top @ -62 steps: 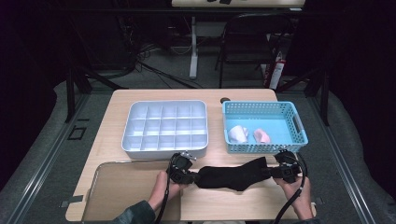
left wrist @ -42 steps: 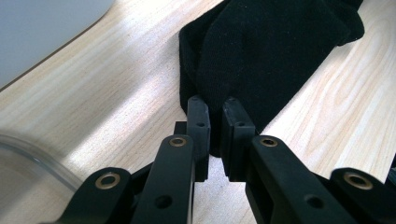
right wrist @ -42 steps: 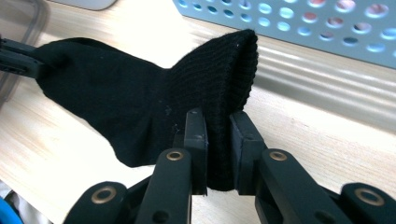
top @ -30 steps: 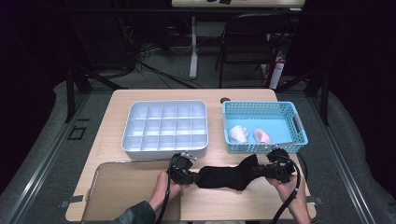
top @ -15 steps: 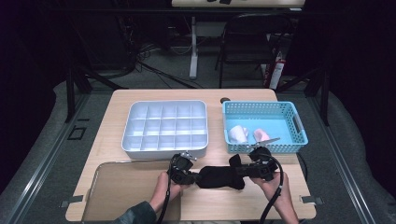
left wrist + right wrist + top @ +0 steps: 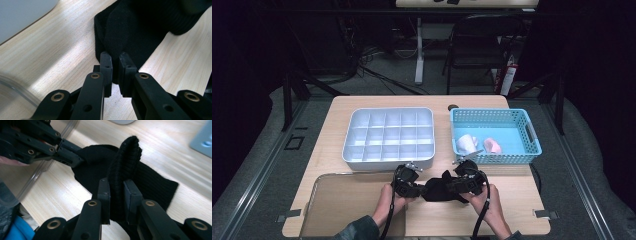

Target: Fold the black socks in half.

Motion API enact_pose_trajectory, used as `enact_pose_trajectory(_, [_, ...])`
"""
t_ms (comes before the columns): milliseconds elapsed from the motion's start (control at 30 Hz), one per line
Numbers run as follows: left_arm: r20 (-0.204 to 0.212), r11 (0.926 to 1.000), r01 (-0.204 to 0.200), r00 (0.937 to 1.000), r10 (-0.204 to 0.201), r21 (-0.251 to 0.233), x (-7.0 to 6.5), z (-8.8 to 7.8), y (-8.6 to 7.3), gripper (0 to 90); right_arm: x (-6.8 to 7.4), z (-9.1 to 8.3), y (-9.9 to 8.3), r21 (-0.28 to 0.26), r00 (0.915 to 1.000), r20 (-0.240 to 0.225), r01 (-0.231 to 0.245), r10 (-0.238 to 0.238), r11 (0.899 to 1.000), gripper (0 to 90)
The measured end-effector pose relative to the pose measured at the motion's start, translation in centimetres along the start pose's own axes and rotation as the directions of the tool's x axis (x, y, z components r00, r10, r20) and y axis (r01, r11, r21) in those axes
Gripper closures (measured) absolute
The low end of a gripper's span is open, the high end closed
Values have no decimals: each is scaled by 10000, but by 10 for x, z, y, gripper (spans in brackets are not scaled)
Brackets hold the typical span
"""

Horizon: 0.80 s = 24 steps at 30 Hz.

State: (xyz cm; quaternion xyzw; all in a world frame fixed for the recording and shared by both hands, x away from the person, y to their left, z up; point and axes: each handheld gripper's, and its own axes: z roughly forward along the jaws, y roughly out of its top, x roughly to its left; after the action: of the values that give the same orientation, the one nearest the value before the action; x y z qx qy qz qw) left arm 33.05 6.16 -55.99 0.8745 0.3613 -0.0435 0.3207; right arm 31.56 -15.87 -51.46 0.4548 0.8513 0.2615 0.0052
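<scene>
A black sock (image 6: 439,188) lies bunched on the wooden table (image 6: 512,210) near its front edge, between my two grippers. My left gripper (image 6: 414,189) is shut on the sock's left end; in the left gripper view its pads (image 6: 107,65) pinch the edge of the black sock (image 6: 130,32) against the table. My right gripper (image 6: 457,186) is shut on the sock's ribbed right end. In the right gripper view that ribbed end of the sock (image 6: 125,162) stands up as a fold between the jaws, over the flat part, and the left gripper (image 6: 75,161) holds the far end.
A white compartment tray (image 6: 389,134) stands behind the grippers. A blue basket (image 6: 494,135) at the right holds a white item (image 6: 467,144) and a pink one (image 6: 492,146). A clear tray (image 6: 339,202) lies at the front left, close to the left gripper.
My right gripper has carried its end of the sock leftward toward the left gripper, so the sock has gone from stretched out to folded and bunched. The left gripper has stayed put.
</scene>
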Motion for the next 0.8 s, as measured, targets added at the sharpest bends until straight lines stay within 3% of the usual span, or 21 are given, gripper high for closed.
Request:
enact_pose_trajectory(267, [74,10000,45,10000,-45,26,0,1,0,834,13,11,4,-130,9998,109,176,-175,9998,780])
enact_pose_trajectory(367, [90,10000,63,9999,-64,44,0,1,0,834,16,20,5,52,9995,198,246,-247,9997,765])
enact_pose_trajectory(500, [80,9999,62,9999,-63,103,1,1,0,832,13,25,5,169,9996,-177,203,-200,9997,693])
enact_pose_trajectory(633, [87,9998,57,9999,-59,175,1,1,0,820,16,22,4,-152,9983,-505,280,-287,9995,586])
enact_pose_trajectory(800, [-61,9999,81,9999,-80,110,4,-11,2,727,15,12,4,-313,9960,-801,374,-398,9988,522])
